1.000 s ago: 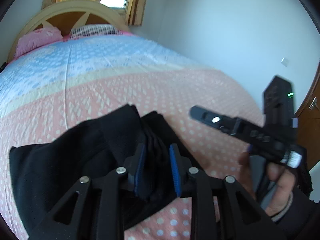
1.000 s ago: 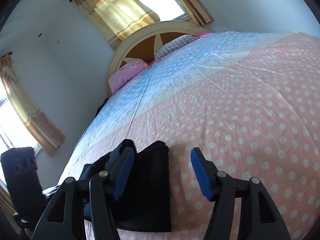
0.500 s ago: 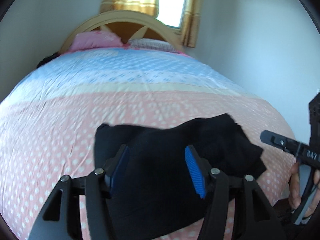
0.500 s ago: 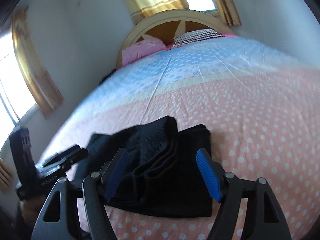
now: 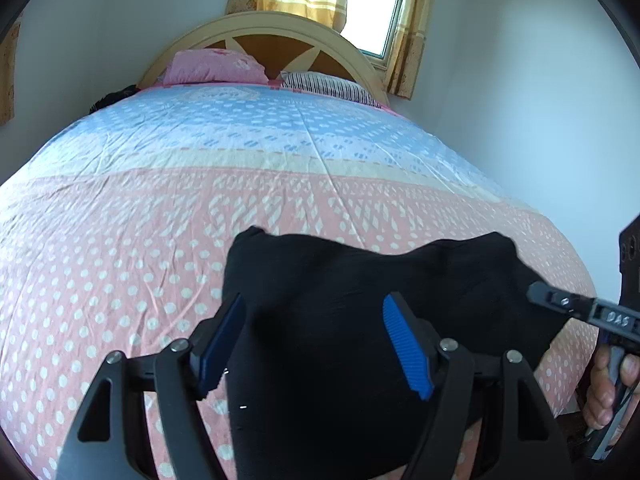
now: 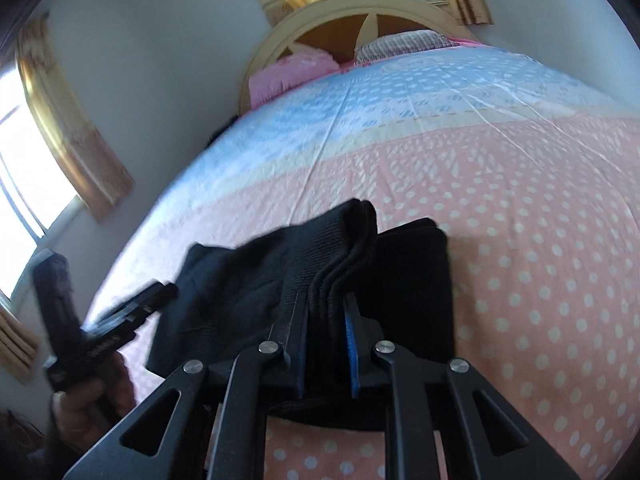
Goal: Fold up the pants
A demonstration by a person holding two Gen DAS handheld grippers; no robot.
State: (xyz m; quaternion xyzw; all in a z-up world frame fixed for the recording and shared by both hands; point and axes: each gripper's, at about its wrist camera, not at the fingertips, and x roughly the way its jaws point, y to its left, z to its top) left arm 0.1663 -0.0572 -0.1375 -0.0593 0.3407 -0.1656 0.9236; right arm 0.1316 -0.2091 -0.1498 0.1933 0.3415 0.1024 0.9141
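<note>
The black pants [image 5: 340, 280] lie in a folded bundle near the foot of the bed, on the pink dotted bedspread [image 5: 120, 240]. My left gripper [image 5: 316, 340] hovers over the bundle's near part, open, its blue pads wide apart with nothing pinched. In the right wrist view my right gripper [image 6: 325, 336] is shut on a bunched stack of folds at the near edge of the pants [image 6: 412, 280]. The right gripper's finger [image 5: 560, 304] shows at the pants' right end, held by a hand [image 5: 608, 392]. The left gripper [image 6: 120, 316] appears blurred at the left.
The bed runs back to a blue section, a pink pillow [image 5: 216, 66], a striped pillow [image 5: 328, 86] and a curved wooden headboard [image 5: 280, 28]. White walls stand close on the right. Curtained windows are behind the headboard and on the left [image 6: 72, 128].
My left gripper let go of the pants, opened wide and pulled back over the bundle. My right gripper went from open to shut on the pants' bunched folds.
</note>
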